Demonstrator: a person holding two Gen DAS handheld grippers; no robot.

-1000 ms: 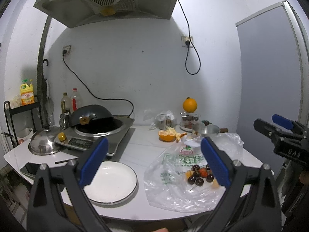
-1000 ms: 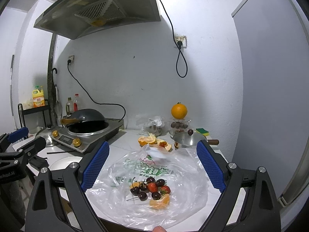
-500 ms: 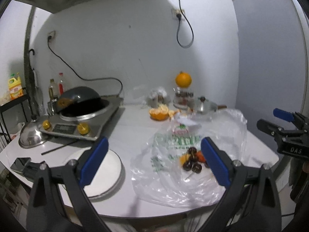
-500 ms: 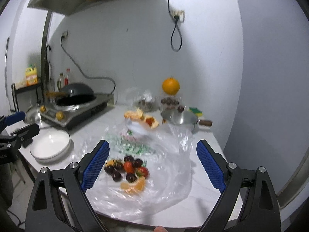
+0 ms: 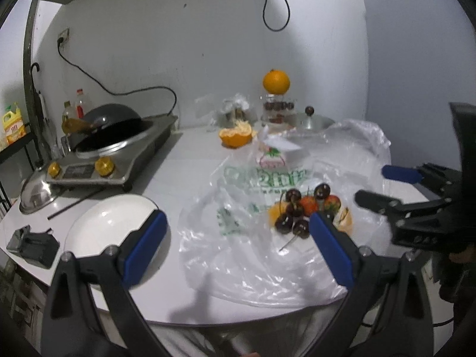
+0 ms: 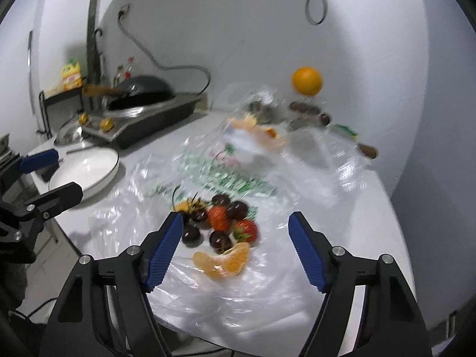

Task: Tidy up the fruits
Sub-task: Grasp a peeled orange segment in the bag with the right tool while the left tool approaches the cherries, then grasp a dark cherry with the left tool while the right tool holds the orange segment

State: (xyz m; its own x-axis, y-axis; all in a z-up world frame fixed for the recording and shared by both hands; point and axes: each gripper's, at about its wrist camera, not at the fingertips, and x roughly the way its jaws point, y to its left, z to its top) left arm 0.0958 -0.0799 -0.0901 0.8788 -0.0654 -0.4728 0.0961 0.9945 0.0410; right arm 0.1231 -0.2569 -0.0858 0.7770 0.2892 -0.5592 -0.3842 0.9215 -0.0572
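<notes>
Over on the left, a white plate [image 5: 107,226] sits empty on the desk [image 5: 184,160], just in front of the induction cooker [image 5: 119,160] with its dark wok [image 5: 113,122]. The left tongs [image 5: 236,250] hang above the near desk edge, jaws spread wide, nothing between them. Moving across, a clear plastic bag [image 6: 238,178] lies spread flat, and there's the fruit on it: dark cherries [image 6: 220,239], two strawberries [image 6: 245,230] and an orange segment [image 6: 223,261] in one little heap. The right tongs [image 6: 235,248] sit right over that heap, jaws just closing in but not touching anything, fruit framed between the blue pads. Far back, a whole orange [image 6: 307,81] is perched on a jar.
</notes>
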